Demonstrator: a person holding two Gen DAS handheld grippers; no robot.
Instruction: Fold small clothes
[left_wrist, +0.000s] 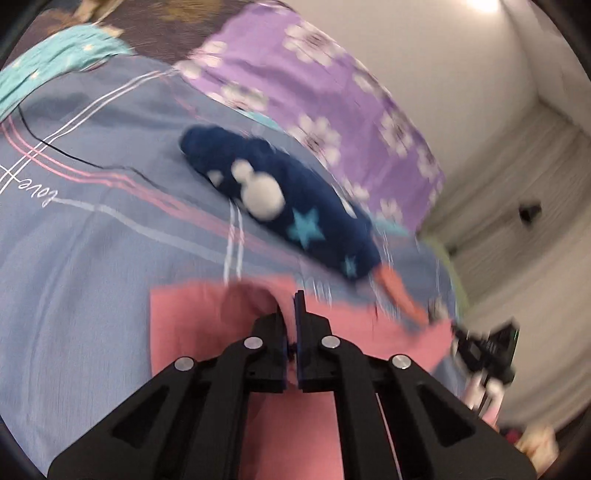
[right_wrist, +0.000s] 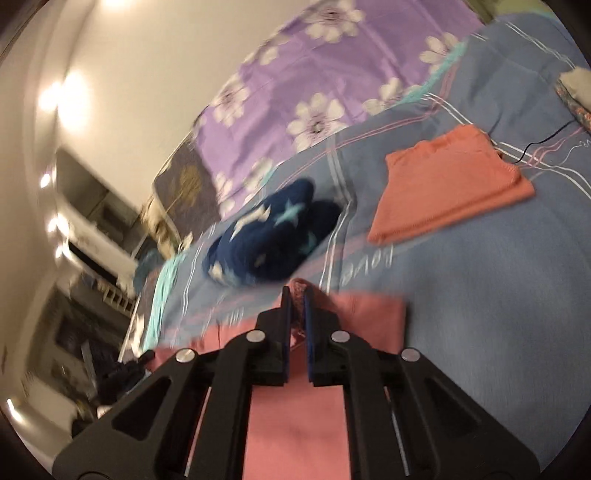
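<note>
Both views motion-blurred. My grippers' bodies hide most of the pink garment (left_wrist: 192, 332). Far orange cloth (left_wrist: 400, 295) smeared, shape unclear.

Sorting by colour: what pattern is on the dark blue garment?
Light blue stars and white shapes on the navy garment, clearest in the left wrist view.

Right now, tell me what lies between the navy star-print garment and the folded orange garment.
Only bare blue striped bedsheet separates the navy star-print garment from the folded orange garment, seen in the right wrist view.
</note>
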